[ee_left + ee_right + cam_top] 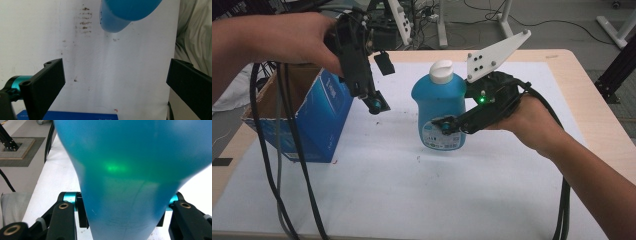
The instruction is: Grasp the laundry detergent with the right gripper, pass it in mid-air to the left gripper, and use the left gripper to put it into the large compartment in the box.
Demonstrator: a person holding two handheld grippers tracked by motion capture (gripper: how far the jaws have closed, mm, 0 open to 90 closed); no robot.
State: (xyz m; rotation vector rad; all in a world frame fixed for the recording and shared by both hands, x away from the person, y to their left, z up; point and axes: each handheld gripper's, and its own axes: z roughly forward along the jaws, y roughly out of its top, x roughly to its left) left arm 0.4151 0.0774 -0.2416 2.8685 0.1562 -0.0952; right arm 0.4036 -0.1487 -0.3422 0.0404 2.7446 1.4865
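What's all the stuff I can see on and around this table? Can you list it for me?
Bottle: one, blue with white cap, upright mid-table, clamped by the right gripper.
Cardboard box: one, blue outside and brown inside, open, at the table's left edge.
Sheet: one, white, faintly stained, covering the tabletop.
Table: one, light wood.
Left gripper: one, black, jaws open, raised over the box's right side.
Right gripper: one, black, green light on, shut on the bottle.

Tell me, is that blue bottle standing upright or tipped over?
Upright. The blue bottle has its white cap pointing up, while the right claw clamps its lower body from the side.
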